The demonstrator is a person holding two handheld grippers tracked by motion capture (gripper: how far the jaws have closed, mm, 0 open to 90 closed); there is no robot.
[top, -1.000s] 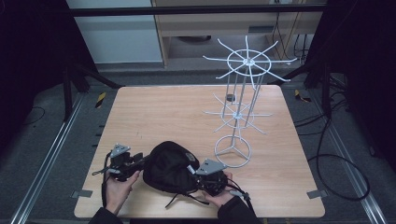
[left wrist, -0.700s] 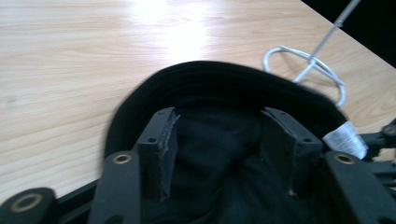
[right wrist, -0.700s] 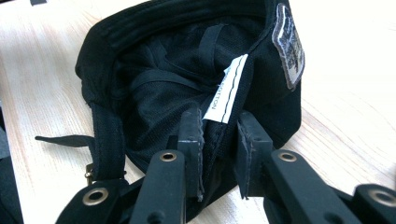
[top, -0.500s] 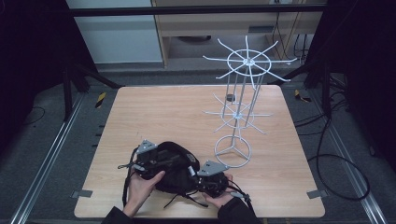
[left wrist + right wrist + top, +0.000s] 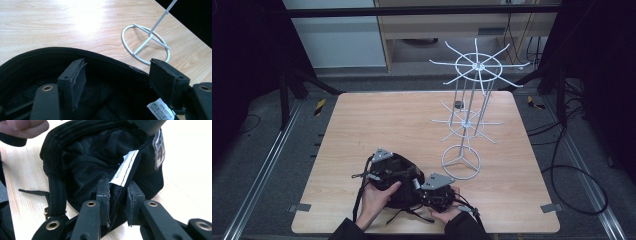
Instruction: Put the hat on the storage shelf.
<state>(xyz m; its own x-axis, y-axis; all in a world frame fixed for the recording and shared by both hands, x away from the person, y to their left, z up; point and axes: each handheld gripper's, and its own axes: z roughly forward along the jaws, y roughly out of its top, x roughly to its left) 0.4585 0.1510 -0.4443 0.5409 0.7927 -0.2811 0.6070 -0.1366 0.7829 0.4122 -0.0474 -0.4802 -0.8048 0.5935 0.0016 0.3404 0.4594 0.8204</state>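
Right hand-held gripper (image 5: 117, 195) clamped on black cotton cap (image 5: 100, 162) rim; left hand-held gripper (image 5: 120, 77) open astride far rim. Mid-grasp, probably. Next: closing left, lifting toward white wire rack (image 5: 467, 120) beyond.

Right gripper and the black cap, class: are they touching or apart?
Touching. The right gripper view shows the right gripper with its jaws pinched on the black cap rim fabric.

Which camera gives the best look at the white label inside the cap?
The right gripper view: the label hangs in full inside the cap. The left gripper view catches its corner; the high view is too distant.
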